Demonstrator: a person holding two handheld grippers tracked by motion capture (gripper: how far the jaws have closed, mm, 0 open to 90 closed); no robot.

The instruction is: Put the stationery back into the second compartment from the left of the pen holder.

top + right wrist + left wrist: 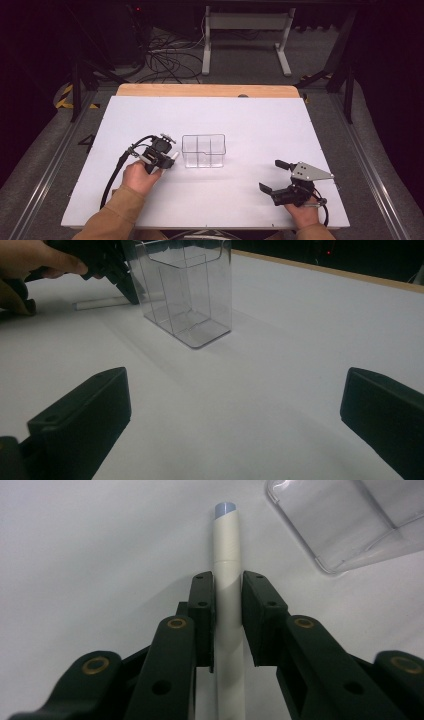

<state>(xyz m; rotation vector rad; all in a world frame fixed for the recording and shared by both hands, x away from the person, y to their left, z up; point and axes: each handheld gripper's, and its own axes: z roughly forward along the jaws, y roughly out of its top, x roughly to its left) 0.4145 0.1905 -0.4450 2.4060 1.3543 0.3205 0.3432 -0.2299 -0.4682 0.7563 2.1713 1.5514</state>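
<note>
A white marker [226, 565] with a pale blue tip lies on the white table, just left of a clear plastic organiser box [203, 150] with upright dividers. My left gripper [227, 605] is shut on the marker, its two pads pressed against the barrel's sides. In the high view the left gripper [162, 154] tilts down at the box's left side. From the right gripper view, the marker [100, 303] rests flat beside the box [185, 290]. My right gripper [271, 176] sits at the near right, open wide, with nothing between its jaws.
The white table sheet [250, 120] has bare room between the box and the right gripper [232, 410]. A wooden edge [205, 90] runs along the far side. Beyond it are cables and a white stand [245, 30] on the floor.
</note>
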